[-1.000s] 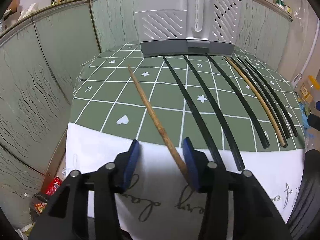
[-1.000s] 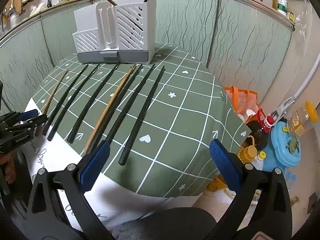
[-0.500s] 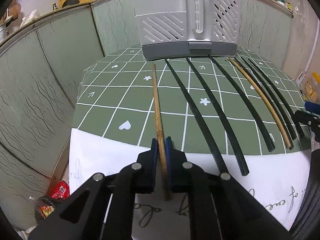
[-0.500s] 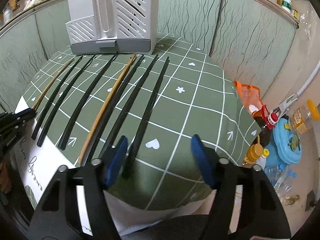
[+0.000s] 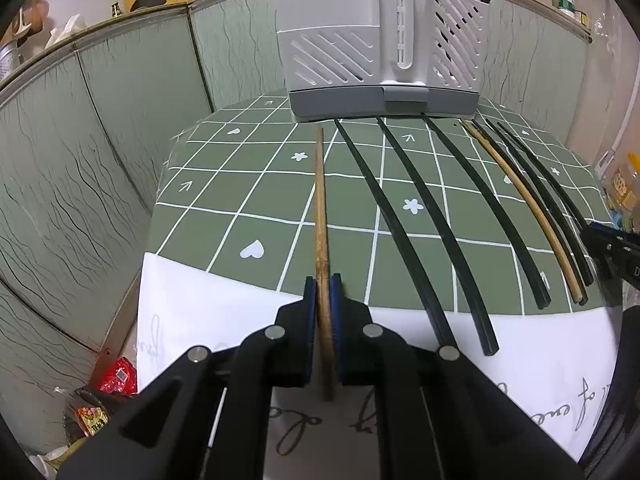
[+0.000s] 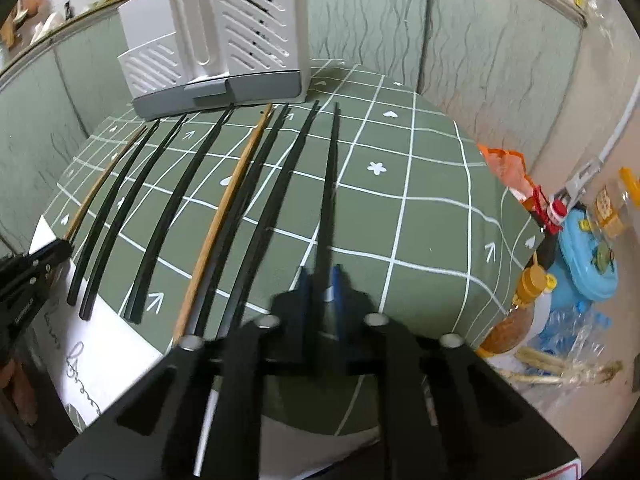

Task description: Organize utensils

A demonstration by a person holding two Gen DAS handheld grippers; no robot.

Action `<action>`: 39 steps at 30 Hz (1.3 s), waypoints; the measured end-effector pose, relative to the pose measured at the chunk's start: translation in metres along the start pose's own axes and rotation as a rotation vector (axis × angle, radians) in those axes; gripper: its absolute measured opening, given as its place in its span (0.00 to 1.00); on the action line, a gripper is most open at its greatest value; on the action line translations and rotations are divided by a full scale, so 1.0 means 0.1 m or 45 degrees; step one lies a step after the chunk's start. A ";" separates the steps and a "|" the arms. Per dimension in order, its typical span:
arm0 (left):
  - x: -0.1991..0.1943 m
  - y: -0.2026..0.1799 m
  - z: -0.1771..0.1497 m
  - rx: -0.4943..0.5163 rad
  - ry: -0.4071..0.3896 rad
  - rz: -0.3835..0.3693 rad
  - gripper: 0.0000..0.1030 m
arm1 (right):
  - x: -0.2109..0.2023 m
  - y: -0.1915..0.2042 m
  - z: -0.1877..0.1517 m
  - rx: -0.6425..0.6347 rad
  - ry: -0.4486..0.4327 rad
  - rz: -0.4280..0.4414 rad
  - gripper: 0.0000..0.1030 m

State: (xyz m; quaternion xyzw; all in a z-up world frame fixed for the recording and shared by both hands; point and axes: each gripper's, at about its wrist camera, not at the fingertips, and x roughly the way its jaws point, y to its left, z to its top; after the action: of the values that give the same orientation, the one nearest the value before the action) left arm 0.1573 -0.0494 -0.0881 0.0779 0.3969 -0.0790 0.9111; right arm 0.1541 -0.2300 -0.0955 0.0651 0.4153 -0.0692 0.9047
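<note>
Chopsticks lie in a row on a green checked tablecloth (image 5: 264,200), pointing at a grey and white utensil holder (image 5: 380,44) at the table's far end. My left gripper (image 5: 323,284) is shut on the thick end of the leftmost wooden chopstick (image 5: 320,208), which points straight ahead. In the right wrist view my right gripper (image 6: 320,276) is shut on the rightmost black chopstick (image 6: 331,184). Between them lie several black chopsticks (image 5: 404,216) and one light wooden chopstick (image 5: 524,200). The holder (image 6: 224,40) has two chopsticks standing in it.
The table's near end carries a white cloth with script (image 5: 224,320). Green panelled walls (image 5: 100,140) close in behind and left. To the right of the table, on the floor, are bottles (image 6: 528,292), a blue lid (image 6: 588,256) and bags. Snack packets (image 5: 116,376) lie lower left.
Both grippers closed from open: the left onto the wooden chopstick, swinging it straight toward the holder; the right moved in and down and closed onto the rightmost black chopstick.
</note>
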 end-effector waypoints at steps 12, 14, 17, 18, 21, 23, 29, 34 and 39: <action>-0.02 0.12 0.03 -0.085 0.023 -0.075 0.07 | -0.11 -0.09 0.00 0.029 -0.024 0.030 0.06; -0.05 0.14 0.03 -0.089 0.015 -0.091 0.07 | -0.15 -0.10 0.00 0.022 -0.036 0.031 0.06; -0.11 0.18 0.04 -0.097 0.001 -0.122 0.08 | -0.25 -0.13 0.02 0.009 -0.061 0.036 0.06; -0.14 0.19 0.05 -0.098 -0.006 -0.133 0.08 | -0.27 -0.14 0.03 0.005 -0.069 0.036 0.06; -0.21 0.21 0.08 -0.088 -0.028 -0.145 0.08 | -0.36 -0.18 0.05 -0.007 -0.094 0.042 0.06; -0.26 0.23 0.10 -0.086 -0.043 -0.155 0.08 | -0.42 -0.20 0.07 -0.013 -0.112 0.039 0.06; -0.40 0.28 0.13 -0.087 -0.073 -0.185 0.08 | -0.61 -0.25 0.12 -0.022 -0.173 0.054 0.06; -0.54 0.32 0.16 -0.079 -0.105 -0.188 0.08 | -0.74 -0.27 0.15 -0.039 -0.206 0.055 0.06; -0.69 0.36 0.22 -0.082 -0.139 -0.189 0.08 | -0.89 -0.27 0.18 -0.049 -0.236 0.068 0.06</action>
State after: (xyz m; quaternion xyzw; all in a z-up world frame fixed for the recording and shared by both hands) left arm 0.1340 -0.0129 -0.0194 0.0146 0.3537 -0.1376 0.9251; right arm 0.1054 -0.2530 -0.0174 0.0521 0.3292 -0.0427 0.9419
